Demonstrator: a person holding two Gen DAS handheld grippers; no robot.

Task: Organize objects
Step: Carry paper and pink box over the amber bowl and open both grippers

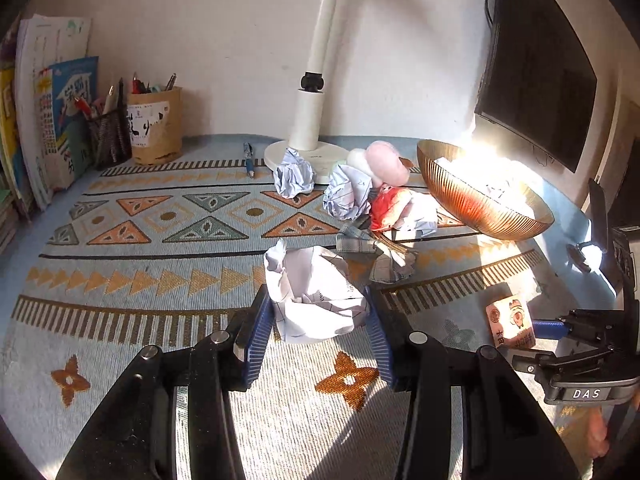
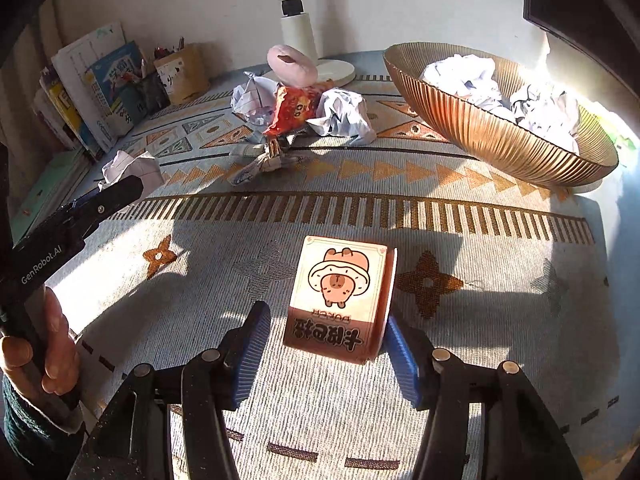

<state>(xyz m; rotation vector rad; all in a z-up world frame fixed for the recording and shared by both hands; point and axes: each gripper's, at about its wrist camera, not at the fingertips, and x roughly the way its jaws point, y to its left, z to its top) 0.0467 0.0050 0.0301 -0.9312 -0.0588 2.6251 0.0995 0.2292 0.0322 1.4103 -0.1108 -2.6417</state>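
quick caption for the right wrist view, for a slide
Right gripper open around a cartoon card box on the patterned cloth, paper-filled bowl behind.

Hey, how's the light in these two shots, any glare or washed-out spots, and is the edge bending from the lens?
Left wrist view: sunlight blows out the far side of the ribbed bowl and the wall beside it; the crumpled paper stays readable. Right wrist view: glare whitens the right edge behind the bowl, and the card box casts a long shadow. Both views bend toward dark rounded corners, a fisheye effect.
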